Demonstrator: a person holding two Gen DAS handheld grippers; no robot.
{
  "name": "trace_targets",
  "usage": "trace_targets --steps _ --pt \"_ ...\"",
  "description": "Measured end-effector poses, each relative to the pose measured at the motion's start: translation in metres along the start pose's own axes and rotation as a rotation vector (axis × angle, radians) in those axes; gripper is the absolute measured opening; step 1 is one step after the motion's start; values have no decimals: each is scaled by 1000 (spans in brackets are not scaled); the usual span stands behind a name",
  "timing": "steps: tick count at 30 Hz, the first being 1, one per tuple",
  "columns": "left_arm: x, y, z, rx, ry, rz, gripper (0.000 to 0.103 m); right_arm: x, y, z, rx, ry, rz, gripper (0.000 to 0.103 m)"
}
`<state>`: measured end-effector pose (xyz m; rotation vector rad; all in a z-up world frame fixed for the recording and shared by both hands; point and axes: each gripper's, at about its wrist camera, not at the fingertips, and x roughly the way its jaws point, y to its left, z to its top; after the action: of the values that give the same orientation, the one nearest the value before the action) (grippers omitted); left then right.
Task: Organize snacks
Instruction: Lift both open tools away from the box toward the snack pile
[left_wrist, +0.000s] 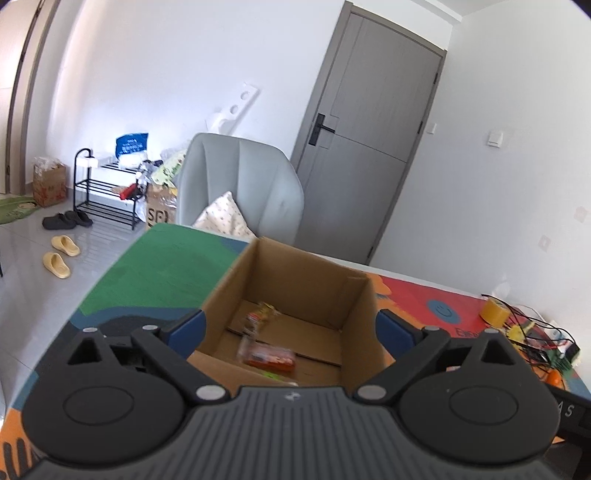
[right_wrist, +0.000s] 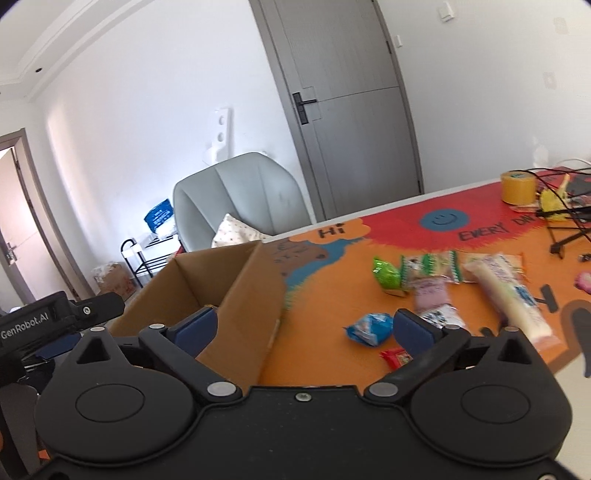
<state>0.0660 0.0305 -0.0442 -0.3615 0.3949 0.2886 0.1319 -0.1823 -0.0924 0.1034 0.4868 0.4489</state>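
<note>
Left claw (left_wrist: 290, 325): pads spread wide, nothing between them, cardboard box (left_wrist: 354, 306) directly ahead and below. 2 packets (left_wrist: 271, 356) lie blurred on its floor; labels unreadable. Right claw (right_wrist: 303, 325): also spread, empty, straddling the box's right wall. Risk: that wall could be clipped and the box shoved. Blue packet (right_wrist: 369, 328) just beside the right pad; loose snacks (right_wrist: 436, 277) farther out on the table (right_wrist: 332, 288). Red packet (right_wrist: 397, 357) partly hidden.
</note>
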Motion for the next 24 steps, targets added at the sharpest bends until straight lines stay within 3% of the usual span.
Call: trace_targets --steps 12,24 --pt "0 -49 -15 118 49 -86 98 -21 -34 -7 -10 12 -93 103" --pt "11 -95 -38 208 88 -141 98 -35 -82 -17 59 6 -171 103"
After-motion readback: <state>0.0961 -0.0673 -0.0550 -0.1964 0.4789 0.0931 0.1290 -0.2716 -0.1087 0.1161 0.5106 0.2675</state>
